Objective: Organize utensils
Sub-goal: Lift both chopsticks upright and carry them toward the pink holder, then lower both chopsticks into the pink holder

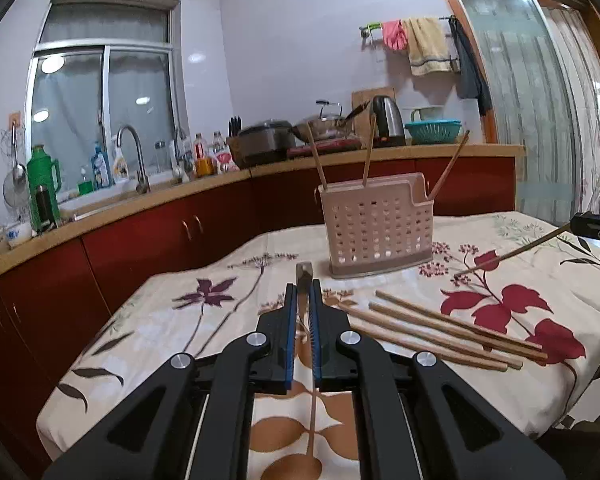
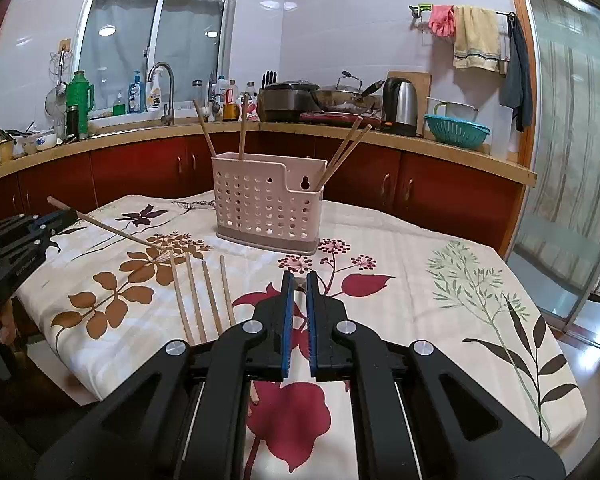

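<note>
Left gripper (image 1: 303,286): clenched on one chopstick (image 2: 112,228), frame centre. Right gripper (image 2: 299,280): clenched on another chopstick (image 1: 512,252). Pink holder (image 2: 268,204): upper centre.

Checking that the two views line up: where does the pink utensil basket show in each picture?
Left wrist view: the pink utensil basket stands right of centre on the flowered tablecloth, beyond the left hand-held gripper.
Right wrist view: the basket stands slightly left of centre, beyond the right hand-held gripper.
Shared landmark: the dark electric kettle on the counter behind it.
</note>
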### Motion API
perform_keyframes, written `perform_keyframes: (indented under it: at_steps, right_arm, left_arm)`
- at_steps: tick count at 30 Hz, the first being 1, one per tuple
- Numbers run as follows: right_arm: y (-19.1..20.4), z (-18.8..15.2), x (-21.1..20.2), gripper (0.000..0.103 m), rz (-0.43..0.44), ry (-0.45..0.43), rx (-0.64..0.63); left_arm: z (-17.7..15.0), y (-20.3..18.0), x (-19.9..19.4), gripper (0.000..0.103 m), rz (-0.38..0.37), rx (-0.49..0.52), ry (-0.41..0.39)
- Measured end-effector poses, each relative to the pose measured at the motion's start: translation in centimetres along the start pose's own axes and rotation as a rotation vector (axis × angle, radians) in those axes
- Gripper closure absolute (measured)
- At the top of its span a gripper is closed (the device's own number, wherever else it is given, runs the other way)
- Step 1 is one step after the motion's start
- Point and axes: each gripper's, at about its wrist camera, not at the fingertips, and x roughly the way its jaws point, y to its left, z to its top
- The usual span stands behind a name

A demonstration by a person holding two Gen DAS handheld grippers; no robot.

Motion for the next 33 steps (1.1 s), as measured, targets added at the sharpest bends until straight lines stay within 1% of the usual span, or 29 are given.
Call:
perform_keyframes:
  at_steps: [9, 16, 23, 29, 33]
  right_arm:
    - [-0.2, 1.2, -0.7, 0.096, 0.011, -0.023, 0.01]
    - [-0.6, 2.1, -1.0, 0.096, 0.029, -0.031, 0.035]
    - [-0.7, 3.5, -1.2, 0.096, 0.053, -0.047, 0.054]
    - [-1.1, 4.9, -1.0, 0.096, 0.069, -0.06, 0.073]
    - [-1.5, 6.5, -1.0, 0.096, 0.082, -0.086, 0.087]
  left_arm:
    - [1.8, 0.6, -1.2, 0.096, -0.007, -0.034, -0.036]
    - [3.1, 1.5, -1.4, 0.096, -0.016, -0.085, -0.036]
    - [4.4, 1.9, -1.8, 0.096, -0.016, -0.094, -0.051]
    - [5.8, 2.3, -1.7, 0.096, -0.041, -0.11, -0.062]
    - [7.5, 2.7, -1.2, 0.096, -0.067, -0.134, -0.078]
